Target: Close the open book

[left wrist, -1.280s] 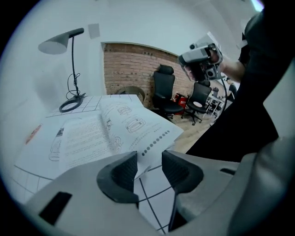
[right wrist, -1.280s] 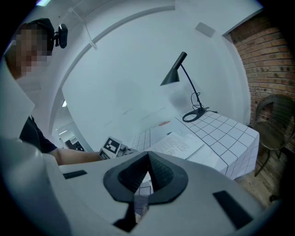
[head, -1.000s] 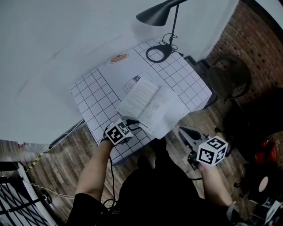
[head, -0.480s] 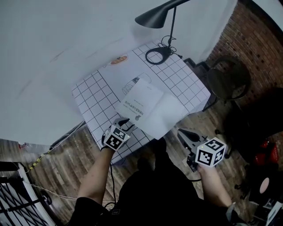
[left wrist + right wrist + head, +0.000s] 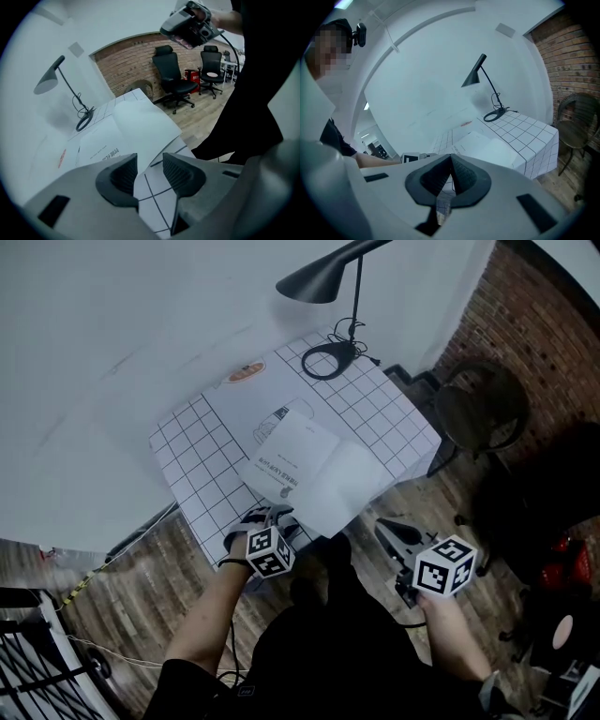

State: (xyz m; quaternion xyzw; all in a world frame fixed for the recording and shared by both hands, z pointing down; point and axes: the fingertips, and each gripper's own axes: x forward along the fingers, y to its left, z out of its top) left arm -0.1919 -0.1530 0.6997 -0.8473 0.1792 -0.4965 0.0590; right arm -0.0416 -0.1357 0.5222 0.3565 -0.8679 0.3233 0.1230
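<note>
The book [image 5: 287, 461] lies flat with its printed cover up, in the middle of the checked table [image 5: 197, 456]. A blank white sheet [image 5: 349, 487] touches its right side. The left gripper [image 5: 272, 515] is at the lower edge of the table; its jaws are opening and nothing is between them. The right gripper [image 5: 384, 526] is in the lower right, off the table, with its jaws pressed together.

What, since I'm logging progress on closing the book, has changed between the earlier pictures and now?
The book no longer shows printed pages: a titled cover now faces up. The left gripper, which was at the book's near edge, has pulled back to the table edge; its jaws are opening, nothing between them. The right gripper, shut, the lamp and the table stayed put.
</note>
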